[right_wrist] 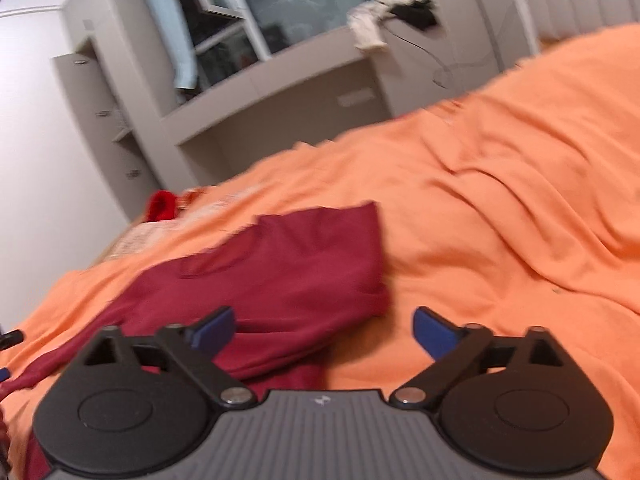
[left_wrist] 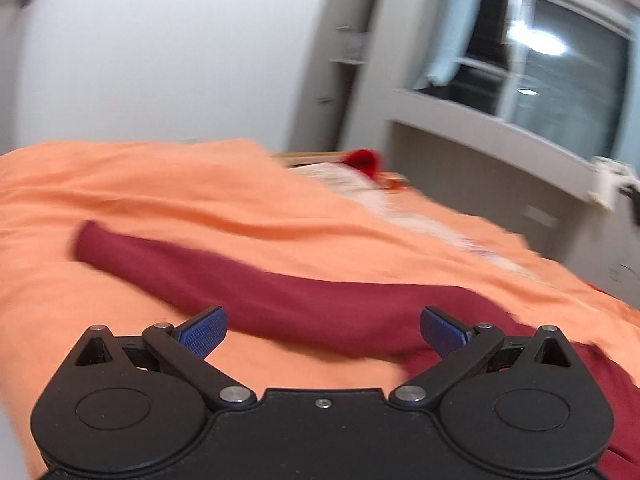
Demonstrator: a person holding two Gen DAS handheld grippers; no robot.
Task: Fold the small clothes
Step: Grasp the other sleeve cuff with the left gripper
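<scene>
Left gripper: jaws spread wide, nothing pinched, blue pads clear of the cloth; it hangs over the near part of the garment. Right gripper: jaws spread wide too, nothing between them, left pad over the garment, right pad over bare sheet.

Garment: dark red, lying on the orange sheet that covers the bed. From the left wrist view it is a long narrow band, likely a sleeve; long axis runs from lower right, beside the gripper, up to the far left, ending in a blunt rounded tip. From the right wrist view the wider body lies folded over itself, with a squared corner pointing away toward upper right; a thin strip trails off to the lower left edge.

Sheet is rumpled, with ridges running beyond the garment; nothing lies on the garment.

Farther off: a bright red item at the bed's far edge, too blurred to identify; behind it grey shelving, a window with a pale blue curtain, and light cloth with something dark on the ledge.
</scene>
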